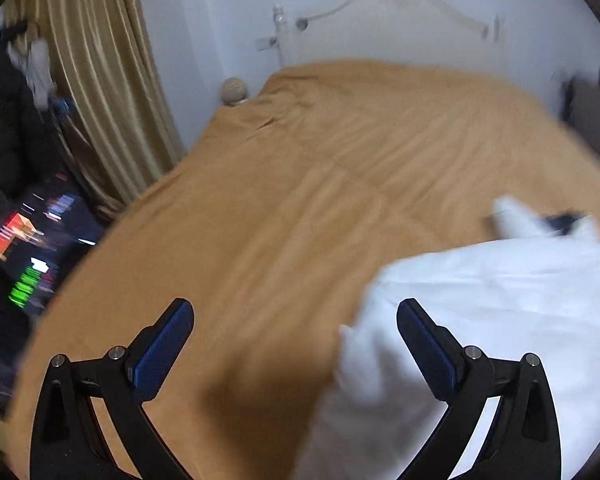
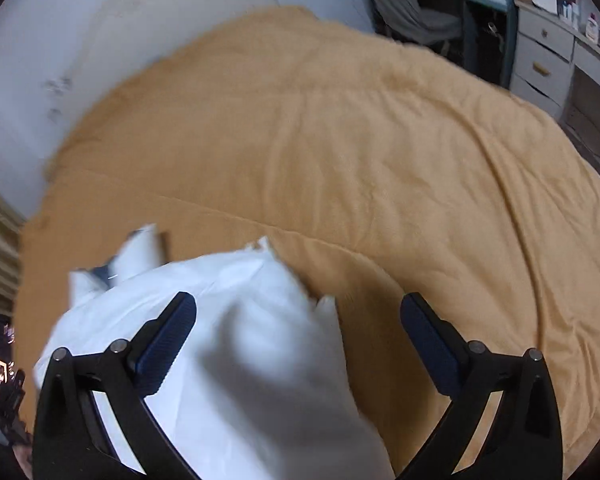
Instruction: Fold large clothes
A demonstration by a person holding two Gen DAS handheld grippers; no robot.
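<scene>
Black tong arms with blue ribbed pads fill the foot of each wrist view. Left tongs (image 1: 295,316) stand wide apart with nothing between them, hanging over the mustard-orange bedspread (image 1: 300,168); the right pad overlaps the edge of a white garment (image 1: 500,288) in the picture, though whether it touches the cloth cannot be told through the blur. Right tongs (image 2: 298,312) are likewise spread wide and hold nothing, the left pad over the white cloth, the right pad over bare bedspread.

That white garment (image 2: 252,340) lies in a rumpled heap near the foot of the bed, at the near edge, between the two tools. A blurred, narrow part of it sticks out on the far side, with something dark next to it. Its outline is soft from motion blur, so seams and openings cannot be made out.

Beyond the heap the bedspread (image 2: 380,140) runs broad and open to the white headboard (image 1: 400,28) and the wall. On the left edge of the bed hangs a gold curtain (image 1: 100,80), with dark clothing beside it. Off the right edge stand a grey chair (image 2: 408,4) and a grey drawer unit (image 2: 544,60).
</scene>
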